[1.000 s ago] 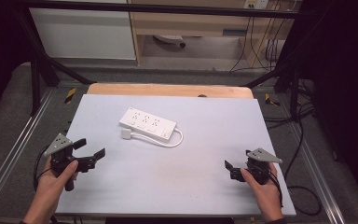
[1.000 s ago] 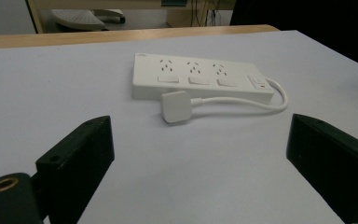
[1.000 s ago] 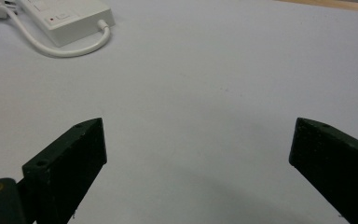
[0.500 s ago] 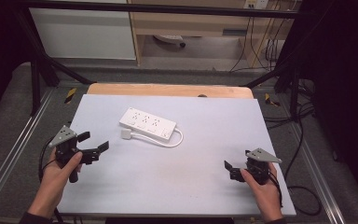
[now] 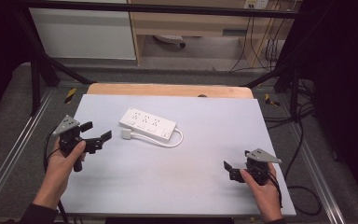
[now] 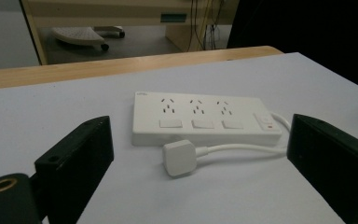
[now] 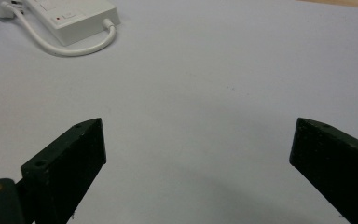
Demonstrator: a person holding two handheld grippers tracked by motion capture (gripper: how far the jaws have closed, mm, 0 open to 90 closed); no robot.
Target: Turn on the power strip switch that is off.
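Left of the strip (image 5: pixel 147 124), near its plug (image 5: pixel 127 134), hangs the left gripper (image 5: pixel 96 131), jaws spread — right gripper (image 5: pixel 228 169), well apart, also released.

White power strip (image 5: pixel 147 123) and plug (image 5: pixel 127 134) on the table.
The strip is laid flat, slightly skewed, sockets up: three outlets, three switches, one red-marked end switch. A white cord (image 5: pixel 165 141) is looped from one end back along its front to the plug, laid just beside it.
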